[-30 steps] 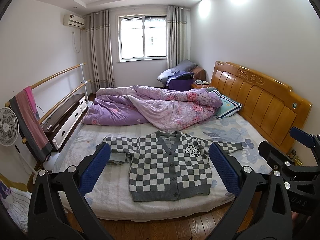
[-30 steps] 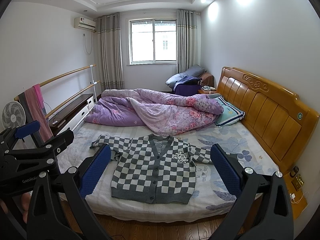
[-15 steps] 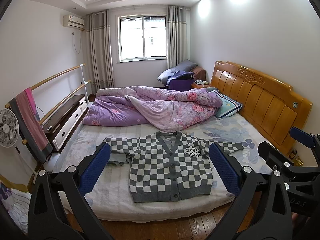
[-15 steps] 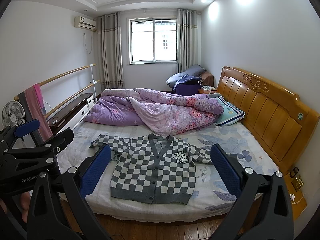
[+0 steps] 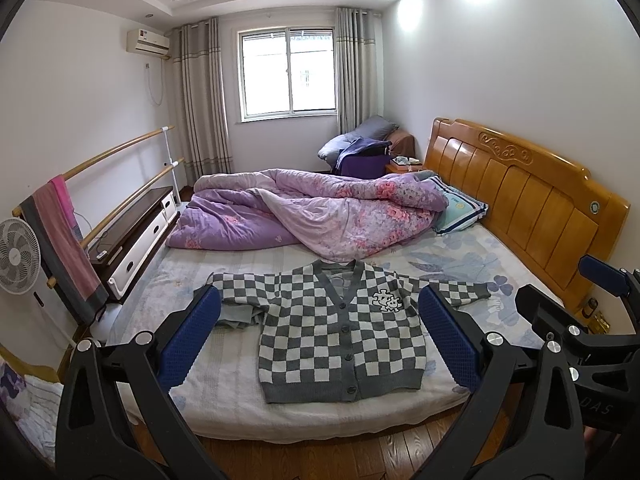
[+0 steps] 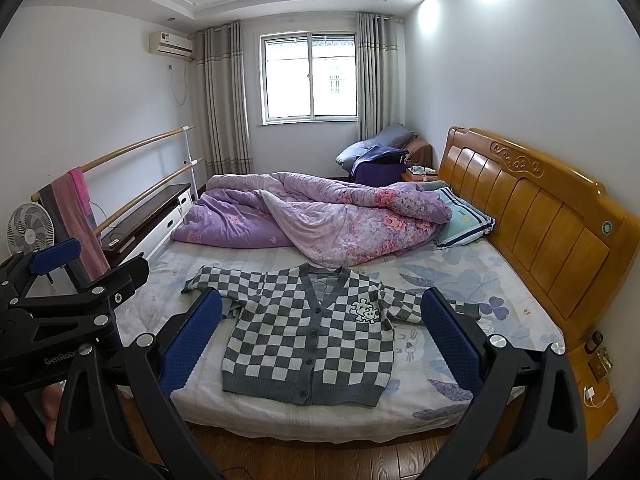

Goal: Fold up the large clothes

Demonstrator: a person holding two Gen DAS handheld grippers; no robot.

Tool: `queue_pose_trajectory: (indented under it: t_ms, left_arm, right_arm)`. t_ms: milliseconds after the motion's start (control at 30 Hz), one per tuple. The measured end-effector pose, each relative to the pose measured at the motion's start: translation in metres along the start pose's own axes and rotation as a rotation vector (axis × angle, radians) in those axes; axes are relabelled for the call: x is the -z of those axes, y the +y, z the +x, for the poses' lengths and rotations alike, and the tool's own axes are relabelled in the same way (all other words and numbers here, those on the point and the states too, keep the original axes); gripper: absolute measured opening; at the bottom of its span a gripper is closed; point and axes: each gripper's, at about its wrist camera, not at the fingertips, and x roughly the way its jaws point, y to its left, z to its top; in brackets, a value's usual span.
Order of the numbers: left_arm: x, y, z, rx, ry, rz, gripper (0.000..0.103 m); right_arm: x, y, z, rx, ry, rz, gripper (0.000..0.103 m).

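A grey and white checkered cardigan (image 5: 340, 336) lies flat, buttoned and face up, on the near part of the bed (image 5: 224, 400), sleeves spread to both sides; it also shows in the right wrist view (image 6: 312, 340). My left gripper (image 5: 320, 338) is open and empty, held off the bed's front edge, short of the cardigan. My right gripper (image 6: 322, 340) is open and empty too, at about the same distance. Each gripper shows at the edge of the other's view, left one (image 6: 68, 312) and right one (image 5: 580, 320).
A crumpled purple floral quilt (image 5: 312, 216) covers the far half of the bed, with a pillow (image 5: 460, 208) by the wooden headboard (image 5: 528, 200). A fan (image 5: 18, 256), towel rail (image 5: 64, 232) and low cabinet (image 5: 136, 232) stand left. Wooden floor (image 5: 320, 460) lies below.
Both grippers have barely shifted; the cardigan sits almost the same in both views. Nothing was grasped or released.
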Motion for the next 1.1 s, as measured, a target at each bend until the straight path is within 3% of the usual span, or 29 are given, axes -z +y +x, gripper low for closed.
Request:
queue_pose_trajectory:
  t_ms: [633, 867, 1100]
  left_arm:
    - [0.013, -0.023, 0.025, -0.048, 0.080, -0.019, 0.098]
    - [0.012, -0.027, 0.052, -0.045, 0.116, -0.024, 0.098]
    - [0.008, -0.009, 0.105, -0.045, 0.142, -0.019, 0.098]
  right_arm:
    - [-0.005, -0.043, 0.011, -0.074, 0.054, 0.005, 0.096]
    - [-0.008, -0.043, 0.032, -0.078, 0.075, 0.007, 0.096]
    - [-0.011, -0.026, 0.070, -0.065, 0.097, -0.002, 0.096]
